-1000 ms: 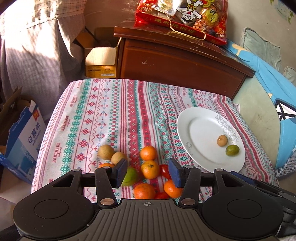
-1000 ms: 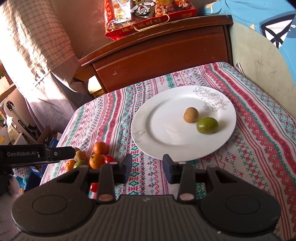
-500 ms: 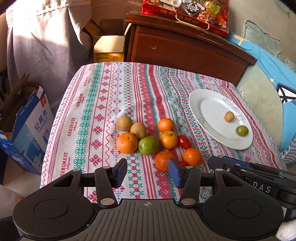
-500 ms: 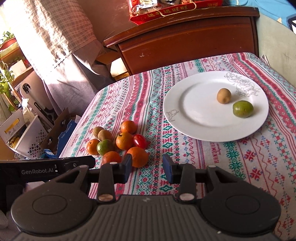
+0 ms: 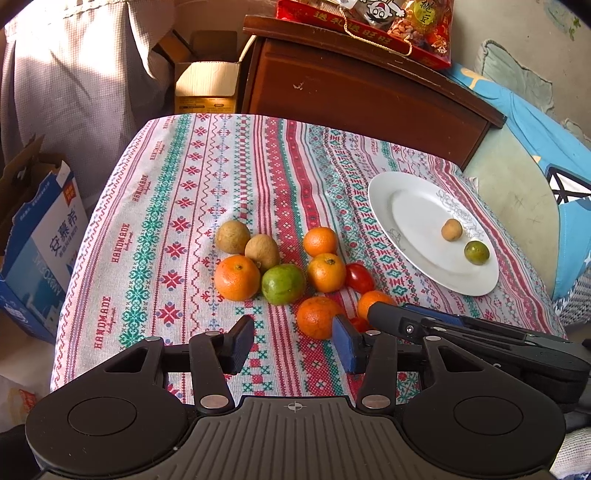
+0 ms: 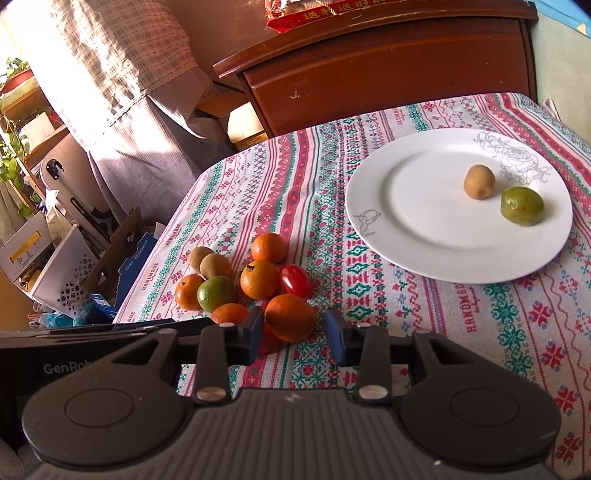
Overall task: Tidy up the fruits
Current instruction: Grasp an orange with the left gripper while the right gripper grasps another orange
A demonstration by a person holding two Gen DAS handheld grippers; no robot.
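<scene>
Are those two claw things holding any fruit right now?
No. The left gripper and right gripper are both open and empty; an orange sits loose between the right one's fingers.

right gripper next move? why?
Probably ease the right gripper forward and close on the nearest orange: its jaws are open, the orange sits between the fingertips, and the white plate holds only two fruits.

A lived-in home: a table under a red-and-green cross-stitch patterned cloth (image 5: 192, 206), a dark brown wooden cabinet (image 5: 354, 88) bearing a red snack gift pack (image 5: 373, 18), checked fabric curtains (image 6: 110, 62), open cardboard boxes (image 5: 207, 85), potted green plants (image 6: 11, 162).
</scene>
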